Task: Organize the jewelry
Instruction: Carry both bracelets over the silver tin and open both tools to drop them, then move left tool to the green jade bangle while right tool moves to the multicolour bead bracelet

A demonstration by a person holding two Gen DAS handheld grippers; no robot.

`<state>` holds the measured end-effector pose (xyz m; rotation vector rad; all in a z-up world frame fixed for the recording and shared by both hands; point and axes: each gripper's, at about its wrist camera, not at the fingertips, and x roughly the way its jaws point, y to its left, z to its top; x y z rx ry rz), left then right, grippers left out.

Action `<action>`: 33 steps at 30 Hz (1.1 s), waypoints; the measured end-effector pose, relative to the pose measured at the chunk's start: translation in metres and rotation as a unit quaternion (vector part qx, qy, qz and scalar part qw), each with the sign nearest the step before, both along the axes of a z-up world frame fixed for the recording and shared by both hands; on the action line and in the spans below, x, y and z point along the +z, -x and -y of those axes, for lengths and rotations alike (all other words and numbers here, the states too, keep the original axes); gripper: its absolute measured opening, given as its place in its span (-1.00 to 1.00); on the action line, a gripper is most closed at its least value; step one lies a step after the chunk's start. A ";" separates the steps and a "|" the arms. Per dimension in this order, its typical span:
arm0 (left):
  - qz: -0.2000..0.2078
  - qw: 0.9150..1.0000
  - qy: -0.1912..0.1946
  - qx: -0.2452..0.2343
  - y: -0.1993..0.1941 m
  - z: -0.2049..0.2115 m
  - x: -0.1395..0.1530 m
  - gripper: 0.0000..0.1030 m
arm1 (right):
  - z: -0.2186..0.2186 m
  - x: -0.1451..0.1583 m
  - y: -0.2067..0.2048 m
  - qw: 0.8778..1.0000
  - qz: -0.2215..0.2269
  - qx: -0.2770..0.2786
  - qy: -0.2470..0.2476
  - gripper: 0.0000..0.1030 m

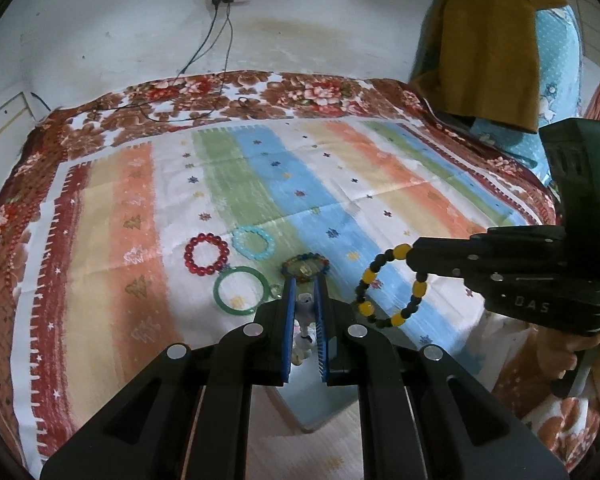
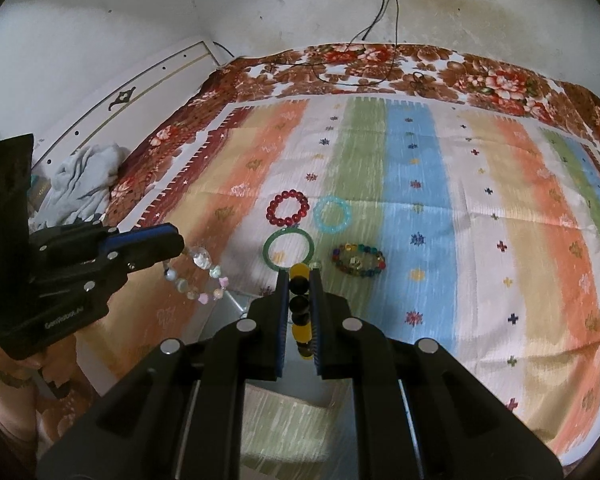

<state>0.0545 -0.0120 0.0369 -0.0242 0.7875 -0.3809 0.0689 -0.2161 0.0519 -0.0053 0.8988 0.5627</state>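
On the striped cloth (image 1: pixel 340 184) lie a red bead bracelet (image 1: pixel 206 255), a light blue bracelet (image 1: pixel 253 243), a green bangle (image 1: pixel 241 290) and a multicolour bead bracelet (image 1: pixel 305 267). My left gripper (image 1: pixel 305 284) is shut on a pale crystal bead bracelet (image 2: pixel 198 276), which hangs above the cloth. My right gripper (image 2: pixel 300 274) is shut on a yellow and black bead bracelet (image 1: pixel 392 286), also held above the cloth. In the right wrist view the red bracelet (image 2: pixel 288 209), blue bracelet (image 2: pixel 332 214), green bangle (image 2: pixel 289 249) and multicolour bracelet (image 2: pixel 358 261) lie just ahead of it.
A floral blanket (image 1: pixel 228 92) covers the bed under the cloth. Cables (image 1: pixel 216 40) run from a wall socket onto it. A grey garment (image 2: pixel 84 184) lies at the left bedside. A brown cloth (image 1: pixel 488 48) hangs at the right. A grey box (image 1: pixel 320 400) sits below the grippers.
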 end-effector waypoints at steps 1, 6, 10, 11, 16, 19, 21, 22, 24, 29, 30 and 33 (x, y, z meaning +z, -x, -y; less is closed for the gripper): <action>-0.001 1.000 0.002 -0.001 0.003 0.001 -0.001 -0.83 | 0.000 -0.001 0.002 1.000 0.000 -0.001 0.000 -0.78; -0.010 1.000 0.006 -0.007 0.015 0.007 -0.009 -0.83 | 0.000 -0.006 0.013 1.000 -0.004 -0.002 0.001 -0.78; -0.020 1.000 0.002 -0.014 0.020 0.013 -0.017 -0.83 | -0.001 -0.010 0.021 1.000 -0.008 -0.001 -0.001 -0.78; -0.022 1.000 0.002 -0.017 0.021 0.015 -0.019 -0.82 | -0.002 -0.011 0.022 1.000 -0.010 0.001 -0.001 -0.78; -0.027 0.999 -0.007 -0.016 0.022 0.020 -0.025 -0.50 | -0.004 -0.015 0.024 1.000 -0.014 -0.008 0.008 -0.67; -0.027 1.000 -0.007 -0.005 0.019 0.016 -0.025 -0.36 | 0.001 -0.014 0.020 1.000 -0.012 -0.023 0.001 0.04; -0.028 1.000 -0.006 0.000 0.017 0.013 -0.026 -0.26 | 0.004 -0.014 0.018 0.999 -0.010 -0.030 -0.001 0.05; -0.028 1.000 -0.007 0.003 0.016 0.012 -0.026 -0.24 | 0.005 -0.014 0.016 0.999 -0.011 -0.034 -0.002 0.06; -0.029 0.999 -0.009 0.010 0.014 0.008 -0.027 -0.20 | 0.006 -0.016 0.013 0.999 -0.015 -0.037 0.000 0.06; -0.024 0.999 -0.013 0.040 0.007 -0.003 -0.026 -0.10 | 0.007 -0.021 0.007 0.999 -0.019 -0.048 0.009 0.08; -0.023 0.999 -0.016 0.046 0.005 -0.006 -0.026 -0.09 | 0.008 -0.022 0.005 0.998 -0.019 -0.051 0.009 0.08; -0.023 0.998 -0.024 0.055 0.000 -0.010 -0.028 -0.09 | 0.011 -0.022 0.001 0.998 -0.022 -0.056 0.000 0.19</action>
